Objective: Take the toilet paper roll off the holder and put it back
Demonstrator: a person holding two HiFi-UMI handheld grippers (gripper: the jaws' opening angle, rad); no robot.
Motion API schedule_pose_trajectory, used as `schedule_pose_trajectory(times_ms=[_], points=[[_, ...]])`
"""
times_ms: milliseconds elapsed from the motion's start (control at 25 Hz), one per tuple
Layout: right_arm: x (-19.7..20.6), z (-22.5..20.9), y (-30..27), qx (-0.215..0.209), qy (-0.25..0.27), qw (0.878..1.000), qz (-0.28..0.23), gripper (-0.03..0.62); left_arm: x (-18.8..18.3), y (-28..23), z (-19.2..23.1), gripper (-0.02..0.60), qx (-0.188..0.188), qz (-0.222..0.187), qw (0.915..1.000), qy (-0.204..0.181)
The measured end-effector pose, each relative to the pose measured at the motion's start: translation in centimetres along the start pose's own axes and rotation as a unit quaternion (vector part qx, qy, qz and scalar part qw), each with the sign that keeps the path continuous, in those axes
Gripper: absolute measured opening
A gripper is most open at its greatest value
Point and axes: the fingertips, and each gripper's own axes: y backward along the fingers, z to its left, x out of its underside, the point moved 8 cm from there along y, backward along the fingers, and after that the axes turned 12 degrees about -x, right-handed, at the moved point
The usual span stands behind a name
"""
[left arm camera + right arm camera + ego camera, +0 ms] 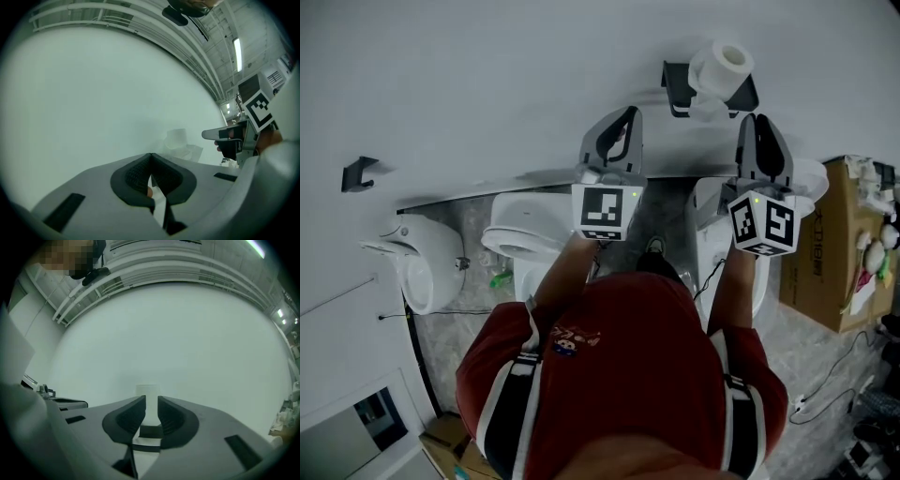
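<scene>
Head view: toilet paper roll [721, 67] apparently rests on its holder [675, 89].

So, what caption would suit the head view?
Person in red holds left gripper and right gripper toward the toilet paper roll at its wall holder.

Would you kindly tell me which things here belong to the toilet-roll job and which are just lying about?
Job: toilet paper roll; black holder; left gripper; right gripper.
Lying about: toilet; cardboard box; black wall bracket.
</scene>
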Motion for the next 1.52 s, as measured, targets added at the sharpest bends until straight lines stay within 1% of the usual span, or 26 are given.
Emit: schedule_pose_trajectory(times_ms=[120,200,400,480,560,720,920,1000,1080,1160,1520], points=[[-0.1,-0.4,-1.8,-0.028,0.001,1.0,0.007,0.185,0.2,-0.8,0.2,0.018,-0.011,0.005,0.9999,-0.002],[-0.1,-0.6,-3.0,-0.045,0.003,0.999,0.016,0.245,0.3,-1.2,0.3,0.018,-0.018,0.007,0.9998,-0.003],[0.2,-0.8,-5.8,-0.068,0.015,0.996,0.051,0.364,0.5,-2.1,0.6,0.018,-0.034,0.01,0.9994,-0.005],[0.2,-0.8,-6.9,-0.075,0.02,0.995,0.058,0.383,0.5,-2.4,0.8,0.018,-0.041,0.011,0.9991,-0.007],[0.3,-0.9,-7.9,-0.081,0.025,0.994,0.067,0.391,0.6,-2.6,1.1,0.018,-0.049,0.014,0.9987,-0.007],[0.3,-1.2,-9.3,-0.079,0.038,0.993,0.078,0.396,1.0,-2.8,1.6,0.018,-0.063,0.019,0.9978,-0.009],[0.8,-1.5,-10.4,-0.08,0.037,0.992,0.094,0.394,1.4,-2.8,2.0,0.018,-0.077,0.024,0.9967,-0.01],[0.9,-1.6,-10.6,-0.075,0.039,0.992,0.095,0.379,1.5,-2.8,2.1,0.018,-0.08,0.024,0.9964,-0.01],[0.9,-1.7,-10.5,-0.067,0.042,0.992,0.093,0.34,1.5,-2.7,2.1,0.018,-0.082,0.025,0.9963,-0.009],[0.9,-1.7,-10.4,-0.065,0.043,0.993,0.093,0.328,1.6,-2.6,2.2,0.018,-0.083,0.025,0.9962,-0.008],[1.0,-1.4,-10.2,-0.066,0.042,0.993,0.086,0.314,1.5,-2.4,2.2,0.018,-0.079,0.022,0.9966,-0.004]])
